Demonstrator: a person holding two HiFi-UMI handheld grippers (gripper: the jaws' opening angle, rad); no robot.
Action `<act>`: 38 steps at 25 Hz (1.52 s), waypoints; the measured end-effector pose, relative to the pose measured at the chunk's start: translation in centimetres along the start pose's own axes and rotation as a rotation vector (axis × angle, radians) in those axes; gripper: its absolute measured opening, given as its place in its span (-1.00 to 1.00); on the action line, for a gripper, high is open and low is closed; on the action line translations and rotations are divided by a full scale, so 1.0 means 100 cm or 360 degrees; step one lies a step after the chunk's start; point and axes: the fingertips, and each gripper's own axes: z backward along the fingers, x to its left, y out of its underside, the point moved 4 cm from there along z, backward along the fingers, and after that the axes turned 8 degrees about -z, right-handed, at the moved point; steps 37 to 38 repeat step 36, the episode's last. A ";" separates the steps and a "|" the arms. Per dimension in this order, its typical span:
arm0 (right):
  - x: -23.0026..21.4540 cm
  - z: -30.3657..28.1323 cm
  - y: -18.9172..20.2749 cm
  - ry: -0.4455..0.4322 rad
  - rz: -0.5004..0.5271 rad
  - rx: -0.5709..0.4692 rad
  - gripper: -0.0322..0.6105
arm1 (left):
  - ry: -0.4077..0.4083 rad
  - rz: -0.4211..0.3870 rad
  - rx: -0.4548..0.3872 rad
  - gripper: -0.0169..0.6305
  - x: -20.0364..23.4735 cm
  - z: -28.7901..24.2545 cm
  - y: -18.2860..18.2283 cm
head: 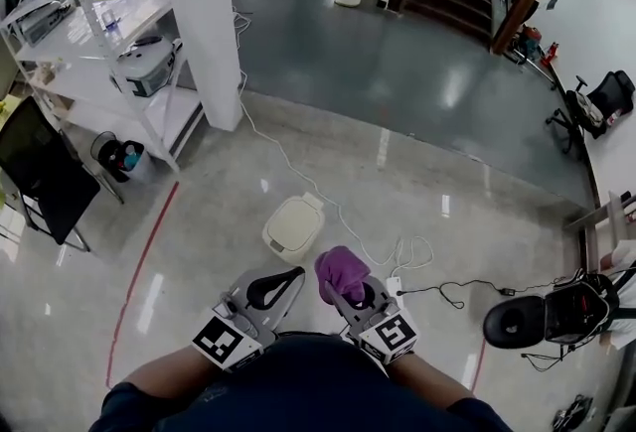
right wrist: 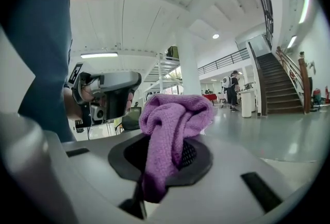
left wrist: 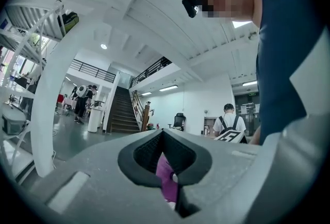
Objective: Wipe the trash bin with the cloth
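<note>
The right tool [head: 350, 293] pinches a bunched purple cloth [head: 341, 270]. The left tool [head: 296, 273] beside it has its tips together and grips nothing. The cream trash bin [head: 294, 224] stands lid down on the floor [head: 417, 172] just ahead of both tools. A white cable [head: 298, 174] trails past its right side from the pillar [head: 204, 13], and a black chair [head: 547, 316] sits well to the right.
</note>
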 end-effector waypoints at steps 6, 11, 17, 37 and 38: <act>0.015 0.001 -0.024 -0.0057 0.0066 -0.0082 -0.68 | -0.0009 0.0041 -0.0062 -0.95 -0.005 0.002 -0.004; 0.015 0.007 -0.027 -0.0067 0.0047 -0.0078 -0.68 | -0.0005 0.0059 -0.0060 -0.95 -0.012 -0.001 -0.003; 0.014 0.010 -0.026 -0.0063 0.0031 -0.0061 -0.68 | -0.0024 0.0076 -0.0090 -0.95 -0.010 -0.002 -0.002; 0.010 0.011 -0.022 -0.0083 0.0045 -0.0043 -0.68 | -0.0026 0.0089 -0.0111 -0.95 -0.015 -0.006 0.004; 0.010 0.011 -0.022 -0.0083 0.0045 -0.0043 -0.68 | -0.0026 0.0089 -0.0111 -0.95 -0.015 -0.006 0.004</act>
